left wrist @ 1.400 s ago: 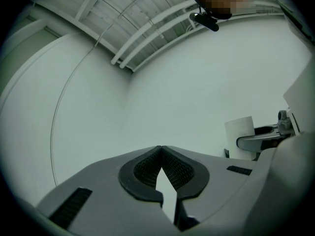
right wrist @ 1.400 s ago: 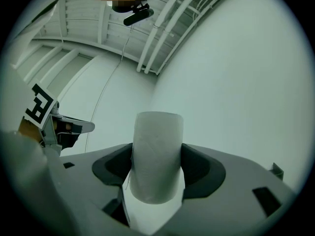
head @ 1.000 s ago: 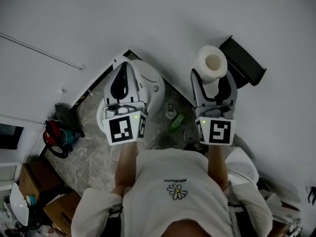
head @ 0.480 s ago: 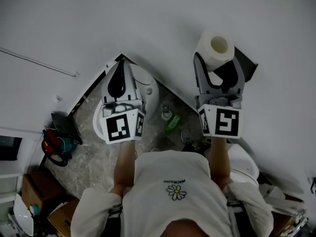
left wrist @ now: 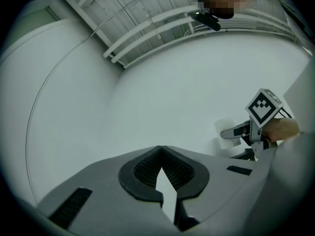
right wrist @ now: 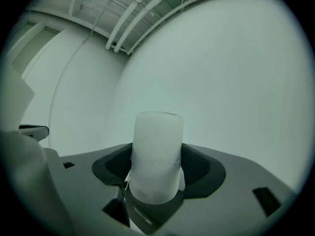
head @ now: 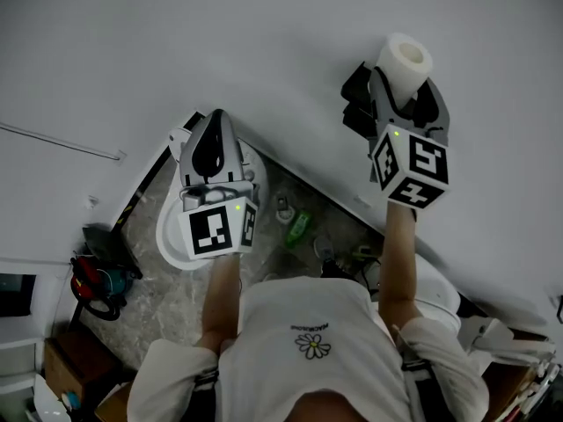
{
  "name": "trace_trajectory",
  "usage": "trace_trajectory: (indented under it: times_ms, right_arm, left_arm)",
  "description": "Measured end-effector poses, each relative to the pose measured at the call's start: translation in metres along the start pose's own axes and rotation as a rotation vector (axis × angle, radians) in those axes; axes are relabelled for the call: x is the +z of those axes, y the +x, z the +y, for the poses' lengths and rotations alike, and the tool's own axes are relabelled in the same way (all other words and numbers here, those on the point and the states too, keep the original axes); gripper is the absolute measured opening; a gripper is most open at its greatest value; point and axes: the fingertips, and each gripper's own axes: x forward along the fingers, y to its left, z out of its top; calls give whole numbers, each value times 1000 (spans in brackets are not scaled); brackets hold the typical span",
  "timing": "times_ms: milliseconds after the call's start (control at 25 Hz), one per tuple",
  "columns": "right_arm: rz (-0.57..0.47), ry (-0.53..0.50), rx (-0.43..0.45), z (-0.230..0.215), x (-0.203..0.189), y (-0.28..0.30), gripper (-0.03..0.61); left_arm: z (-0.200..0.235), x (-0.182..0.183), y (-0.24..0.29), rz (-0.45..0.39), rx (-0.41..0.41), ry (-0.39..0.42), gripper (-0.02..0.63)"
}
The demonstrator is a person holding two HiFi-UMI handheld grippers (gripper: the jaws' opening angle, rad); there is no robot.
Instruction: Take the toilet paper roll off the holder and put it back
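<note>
place: bathroom | signs: white ceramic fixture (head: 169, 236) is standing on grey marbled floor tiles (head: 158, 293) | green bottle (head: 299, 227) is sitting on the floor | toilet paper roll (head: 406, 60) is showing near black holder (head: 355, 104) on white wall (head: 220, 42)

Toilet paper roll (right wrist: 155, 166): soft, matt white paper. Right gripper (right wrist: 156, 149) and left gripper (left wrist: 160, 149): smooth, matt grey plastic shells with dark, finely ribbed pads (left wrist: 142, 168). Wall (head: 220, 42): smooth, matt white; floor (head: 167, 271): veined, stone-like tile.
</note>
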Motion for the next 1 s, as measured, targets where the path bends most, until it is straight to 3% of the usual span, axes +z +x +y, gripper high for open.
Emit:
trace_trajectory:
  times_ms: [200,520,800,1000]
  right_arm:
    - [109,37,-40,-13,-21,5,305]
    - [211,-10,-86,-12,-34,11,305]
    - [243,-113,-189,-5,-42,3,305]
    - [182,-53,-267,-9,-43,-10,305]
  left_arm:
    - [-4,-4,3,4,-12,-14,17]
    - [-1,-10,1,14,-20,-26,17]
    - [0,-15,0,23,-53,-43,17]
    - [-3,-13,-1,18,-91,-51,17]
